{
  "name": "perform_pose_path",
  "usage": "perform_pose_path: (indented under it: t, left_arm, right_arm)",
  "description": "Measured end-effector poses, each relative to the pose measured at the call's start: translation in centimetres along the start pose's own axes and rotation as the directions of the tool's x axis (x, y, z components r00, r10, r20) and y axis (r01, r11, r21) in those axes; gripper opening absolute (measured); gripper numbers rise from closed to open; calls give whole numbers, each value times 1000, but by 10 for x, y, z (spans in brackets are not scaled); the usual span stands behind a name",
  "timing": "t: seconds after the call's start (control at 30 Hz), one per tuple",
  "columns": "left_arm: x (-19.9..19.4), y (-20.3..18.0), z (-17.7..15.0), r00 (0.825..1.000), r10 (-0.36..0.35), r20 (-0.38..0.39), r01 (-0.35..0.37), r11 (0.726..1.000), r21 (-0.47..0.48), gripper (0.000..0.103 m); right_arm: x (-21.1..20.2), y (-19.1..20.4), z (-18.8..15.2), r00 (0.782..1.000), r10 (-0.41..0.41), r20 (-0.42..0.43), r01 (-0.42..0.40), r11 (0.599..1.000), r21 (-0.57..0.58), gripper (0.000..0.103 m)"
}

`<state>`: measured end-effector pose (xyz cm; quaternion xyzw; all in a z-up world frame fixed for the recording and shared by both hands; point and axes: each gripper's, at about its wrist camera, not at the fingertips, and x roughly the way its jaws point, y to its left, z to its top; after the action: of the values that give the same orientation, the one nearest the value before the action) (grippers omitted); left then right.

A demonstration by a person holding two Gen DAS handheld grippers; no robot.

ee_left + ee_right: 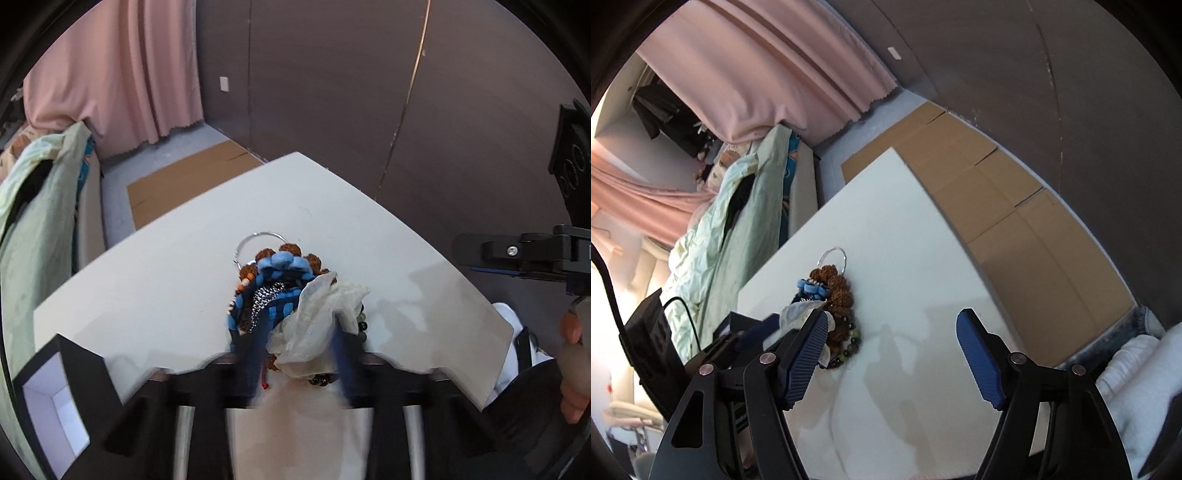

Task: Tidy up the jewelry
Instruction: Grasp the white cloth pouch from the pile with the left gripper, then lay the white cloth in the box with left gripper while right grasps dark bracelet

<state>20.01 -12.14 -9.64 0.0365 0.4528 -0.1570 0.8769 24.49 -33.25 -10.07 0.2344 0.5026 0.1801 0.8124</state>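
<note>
A heap of jewelry lies on the white table [166, 280]: a silver ring hoop [255, 240], brown bead bracelets [310, 258], a blue woven bracelet [284, 262], a sparkly silver chain [264, 295], dark and green beads [362, 325]. My left gripper [299, 339] is over the heap with its blue fingers around a crumpled clear plastic bag [317, 321]; motion blur hides how far they close. The heap also shows in the right wrist view [831, 291]. My right gripper [890, 350] is open and empty just right of the heap.
A black box with a white inside [55, 402] stands at the table's near left corner. Flat cardboard [997, 199] lies on the floor beyond the table. A bed with pale green bedding [731, 206] is to the left, a pink curtain [122, 74] behind.
</note>
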Motion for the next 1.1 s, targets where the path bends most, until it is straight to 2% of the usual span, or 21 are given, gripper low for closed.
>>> perform_pose_path:
  t: [0.03, 0.1, 0.27, 0.33, 0.5, 0.97, 1.07, 1.1]
  left_arm:
    - [0, 0, -1, 1000, -7, 8, 7, 1000, 1, 4]
    - [-5, 2, -2, 999, -24, 27, 25, 1000, -9, 1]
    - [-30, 6, 4, 993, -48, 107, 52, 998, -31, 1]
    - [-43, 11, 5, 989, -53, 140, 60, 997, -48, 0]
    - [-71, 26, 7, 979, -44, 200, 64, 993, -96, 0]
    - [-105, 48, 7, 962, -36, 269, 78, 986, -147, 0]
    - [-108, 50, 7, 961, -40, 274, 83, 985, -150, 0]
    - [-108, 51, 8, 961, -41, 274, 86, 985, -152, 0]
  right_arm:
    - [4, 1, 0, 1000, 1, -7, -1, 1000, 3, 74]
    - [10, 3, 0, 1000, 5, -23, -5, 1000, 8, 73]
    - [25, 12, -2, 998, -3, -57, 1, 1000, -26, 70]
    - [31, 13, -3, 997, 11, -75, -13, 1000, -28, 60]
    - [39, 18, -4, 996, 3, -88, -7, 999, -46, 49]
    - [64, 34, -4, 991, -20, -133, 4, 993, -119, 46]
    - [69, 36, -4, 989, -17, -144, -1, 992, -126, 40]
    - [72, 35, -4, 987, 14, -162, -33, 993, -114, 28]
